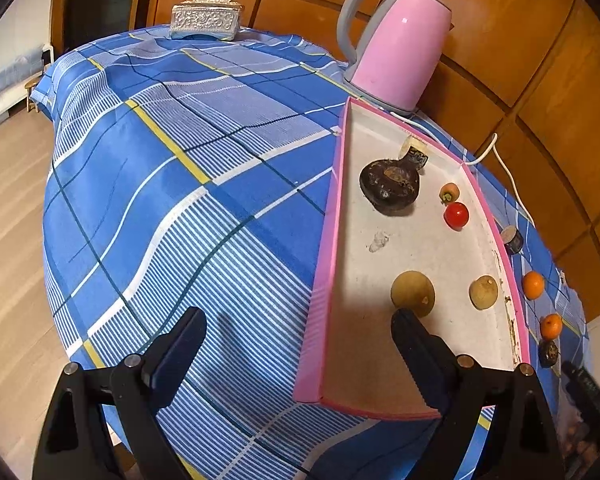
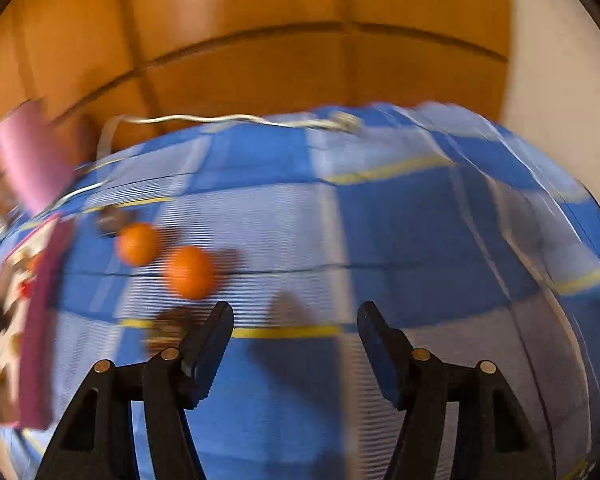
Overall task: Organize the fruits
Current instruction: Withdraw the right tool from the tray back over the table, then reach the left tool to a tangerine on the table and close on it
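A pink-rimmed white tray (image 1: pixel 420 240) lies on the blue checked tablecloth (image 1: pixel 180 160). In it are a dark wrinkled fruit (image 1: pixel 389 186), a red tomato-like fruit (image 1: pixel 456 215), a small orange-green one (image 1: pixel 449 192) and two tan round fruits (image 1: pixel 413 294). Two oranges (image 1: pixel 533 285) and a dark fruit (image 1: pixel 549 354) lie on the cloth right of the tray. My left gripper (image 1: pixel 296 348) is open and empty, straddling the tray's near left rim. My right gripper (image 2: pixel 296 332) is open and empty above the cloth. In its blurred view the two oranges (image 2: pixel 190 272) lie ahead-left and the tray (image 2: pixel 40 320) stands at far left.
A pink electric kettle (image 1: pixel 396 40) stands behind the tray, its white cord (image 1: pixel 500 160) trailing along the table's back edge. A silver tissue box (image 1: pixel 206 20) sits at the far end. Wooden wall panels back the table. A small dark cylinder (image 1: pixel 512 238) lies by the tray's right rim.
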### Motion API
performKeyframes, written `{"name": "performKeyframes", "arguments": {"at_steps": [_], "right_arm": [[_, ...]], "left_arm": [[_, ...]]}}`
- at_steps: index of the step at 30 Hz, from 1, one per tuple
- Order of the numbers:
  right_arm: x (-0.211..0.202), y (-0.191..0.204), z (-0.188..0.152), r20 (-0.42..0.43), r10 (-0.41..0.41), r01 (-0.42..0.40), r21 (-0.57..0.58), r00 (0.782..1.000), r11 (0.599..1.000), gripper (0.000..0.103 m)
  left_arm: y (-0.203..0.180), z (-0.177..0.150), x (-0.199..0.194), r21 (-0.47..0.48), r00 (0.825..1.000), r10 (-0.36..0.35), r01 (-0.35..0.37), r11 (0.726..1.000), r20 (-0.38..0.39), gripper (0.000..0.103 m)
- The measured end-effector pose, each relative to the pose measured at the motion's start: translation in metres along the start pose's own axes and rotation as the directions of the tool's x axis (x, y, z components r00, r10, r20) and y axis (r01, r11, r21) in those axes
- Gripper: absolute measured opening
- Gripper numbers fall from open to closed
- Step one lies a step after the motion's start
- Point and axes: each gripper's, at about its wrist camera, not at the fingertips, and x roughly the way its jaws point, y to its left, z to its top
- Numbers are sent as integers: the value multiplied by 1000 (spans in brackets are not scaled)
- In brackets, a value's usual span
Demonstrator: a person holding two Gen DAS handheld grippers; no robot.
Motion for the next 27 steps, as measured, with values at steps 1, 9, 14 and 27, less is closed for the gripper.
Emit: {"name": "performKeyframes", "arguments": {"at_steps": [1,9,14,27], "right_arm": [[4,-11,-2,-7,-47,47,33,999,998,65],[10,-29,-10,-5,-163,163,70,987,984,65],[12,-26,-12,9,-173,172,59,985,983,68],[16,-25,-12,12,-179,179,45,984,983,73]], "left_arm": [[-1,1,-1,3,1000,-1,1,1000,2,94],[-7,2,0,21,1000,-11,11,1000,-14,94],[-10,8,-2,24,999,-28,29,999,-17,94],[-51,32,-27,145,992,-111,102,984,55,94]]}}
